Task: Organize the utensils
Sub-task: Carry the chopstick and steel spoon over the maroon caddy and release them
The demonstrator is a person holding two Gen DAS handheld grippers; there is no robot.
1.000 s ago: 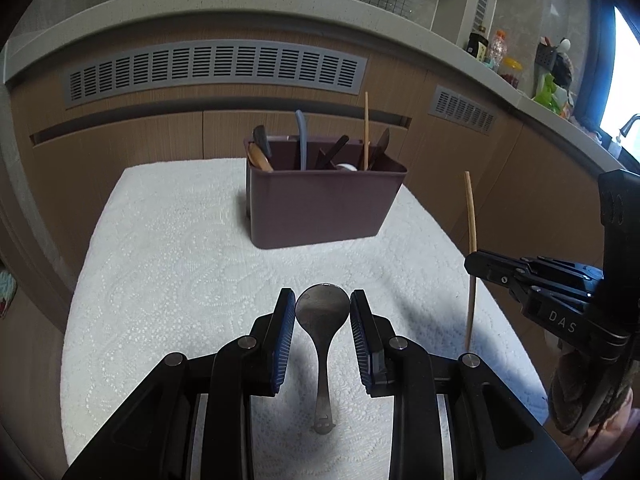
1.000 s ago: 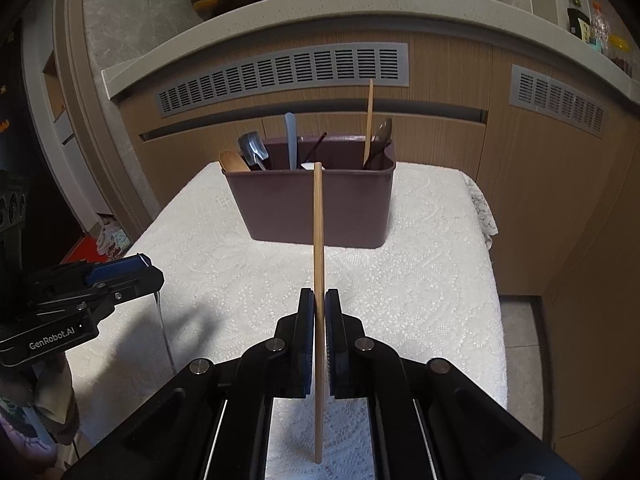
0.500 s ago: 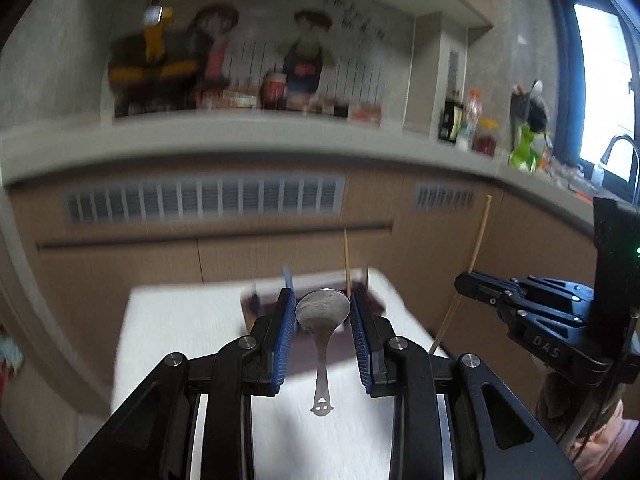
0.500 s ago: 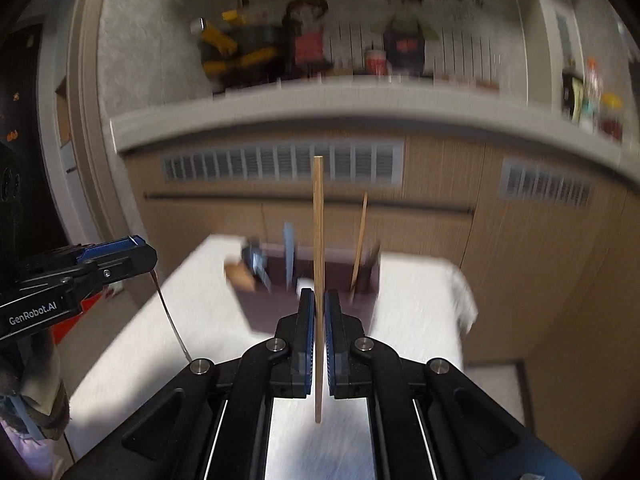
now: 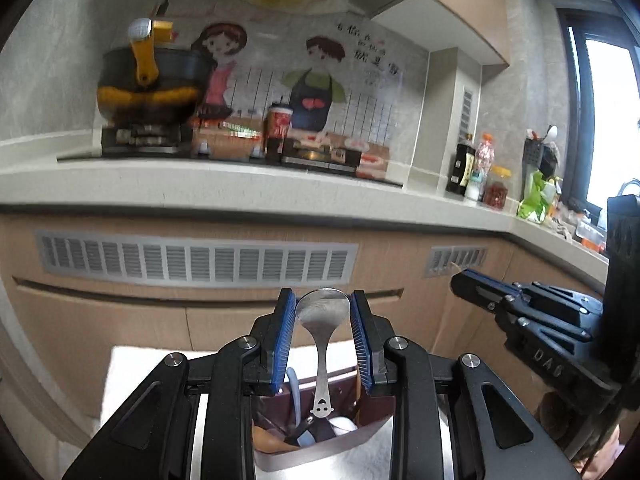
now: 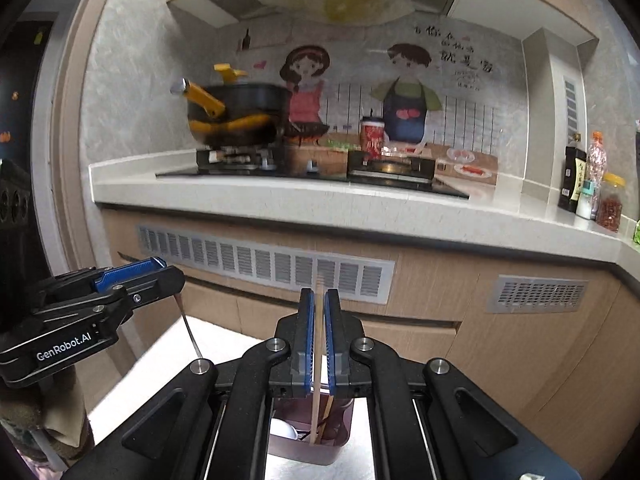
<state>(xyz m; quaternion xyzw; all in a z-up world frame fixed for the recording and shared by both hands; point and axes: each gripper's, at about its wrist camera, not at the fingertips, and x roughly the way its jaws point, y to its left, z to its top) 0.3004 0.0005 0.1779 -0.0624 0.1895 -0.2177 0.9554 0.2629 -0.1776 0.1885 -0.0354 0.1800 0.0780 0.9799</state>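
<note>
My left gripper [image 5: 323, 306] is shut on a metal spoon [image 5: 322, 336], bowl up between the blue pads, handle hanging down over the maroon utensil caddy [image 5: 320, 446]. My right gripper [image 6: 319, 304] is shut on a wooden chopstick [image 6: 318, 364] held upright, its lower end over the caddy [image 6: 308, 436]. The caddy holds several utensils, a wooden chopstick and a white spoon among them. The left gripper also shows in the right wrist view [image 6: 168, 276], with the spoon handle [image 6: 190, 330] hanging below it. The right gripper shows in the left wrist view [image 5: 464, 284].
The caddy stands on a white lace-covered table [image 5: 132, 376]. Behind it are wooden cabinets with vents [image 5: 196, 260] and a stone counter [image 6: 360, 204] bearing a stove, a black and yellow pot [image 6: 236, 120], bottles and jars.
Both grippers have risen and moved forward over the caddy, carrying the spoon and the chopstick. The caddy has dropped from mid-frame to the bottom edge of both views.
</note>
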